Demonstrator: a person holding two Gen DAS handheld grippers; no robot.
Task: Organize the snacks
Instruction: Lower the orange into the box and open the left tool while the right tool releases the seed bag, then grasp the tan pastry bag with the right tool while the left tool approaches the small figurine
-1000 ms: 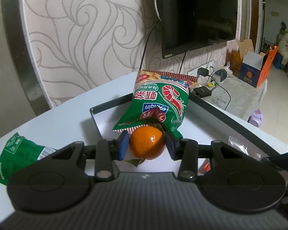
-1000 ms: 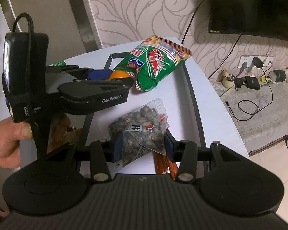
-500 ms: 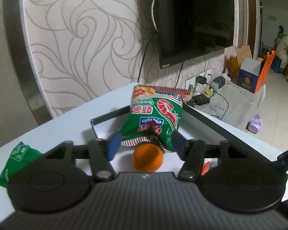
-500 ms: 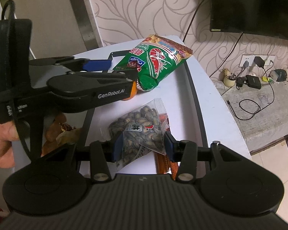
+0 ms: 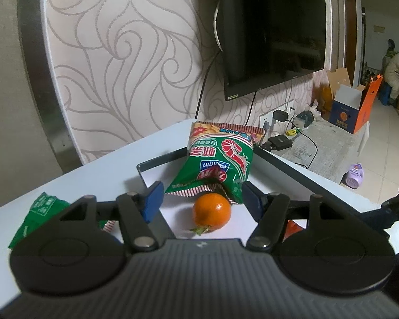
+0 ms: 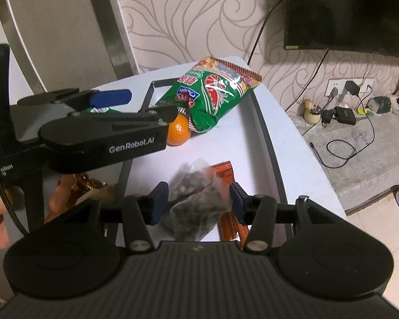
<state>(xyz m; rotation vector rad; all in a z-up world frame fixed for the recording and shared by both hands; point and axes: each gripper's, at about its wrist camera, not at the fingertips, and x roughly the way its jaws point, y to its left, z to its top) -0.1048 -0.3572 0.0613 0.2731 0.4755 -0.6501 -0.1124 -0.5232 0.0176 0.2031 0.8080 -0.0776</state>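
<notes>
Left tool (image 5: 202, 199) gapes around tangerine (image 5: 211, 212) on tray (image 5: 157, 162)

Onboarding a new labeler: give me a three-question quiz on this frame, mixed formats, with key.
1. True or false: the left hand-held gripper is shut on the mandarin.
2. What lies between the fingers of the right hand-held gripper? A) prawn cracker bag B) packet of seeds C) mandarin
3. Fill in: the mandarin sits on the tray, at the lower edge of the ____ bag.

Key
1. False: its jaws stand open, apart from the fruit.
2. B, the packet of seeds.
3. Prawn cracker.
</notes>
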